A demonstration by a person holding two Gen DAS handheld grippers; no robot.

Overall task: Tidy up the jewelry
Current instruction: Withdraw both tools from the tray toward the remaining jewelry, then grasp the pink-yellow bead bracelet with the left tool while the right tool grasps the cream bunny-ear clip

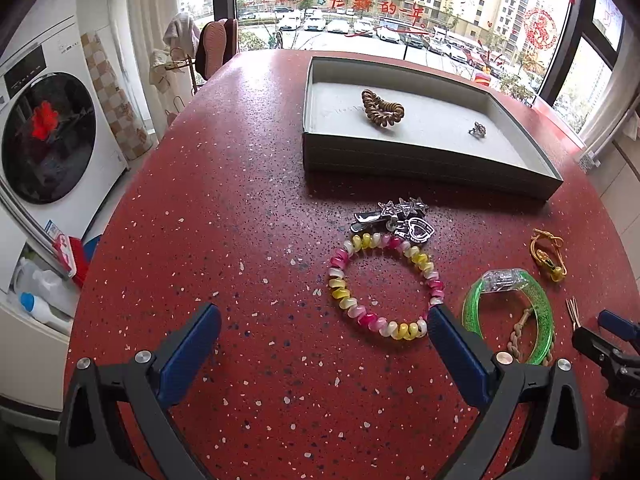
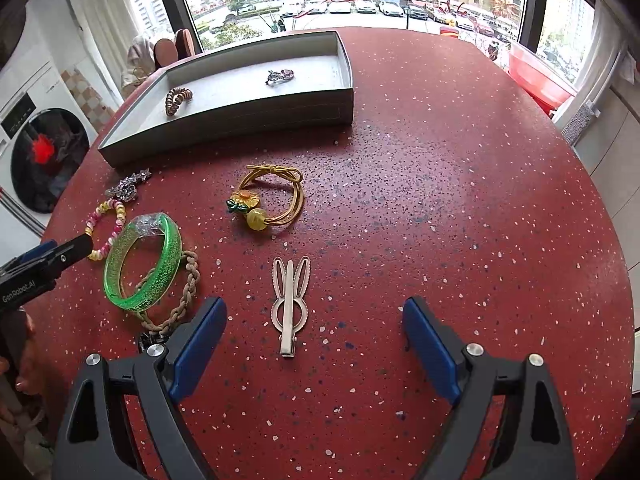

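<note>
Jewelry: mostly unsorted. Grey tray (image 1: 320, 148) near the counter's far edge holds only a brown coil tie (image 1: 382, 108) and a small brooch (image 1: 477, 129). Six pieces wait on the counter (image 1: 240, 200) near the tray's front wall: pink-yellow coil bracelet (image 1: 382, 286), star clips (image 1: 394, 218), green bangle (image 2: 142, 262) over a braided tie (image 2: 182, 300), gold flower tie (image 2: 272, 198), rabbit clip (image 2: 290, 300). Left tongs (image 1: 324, 324) apart, empty, beside the coil bracelet. Right tongs (image 2: 314, 320) apart, straddling the rabbit clip, likely next.
</note>
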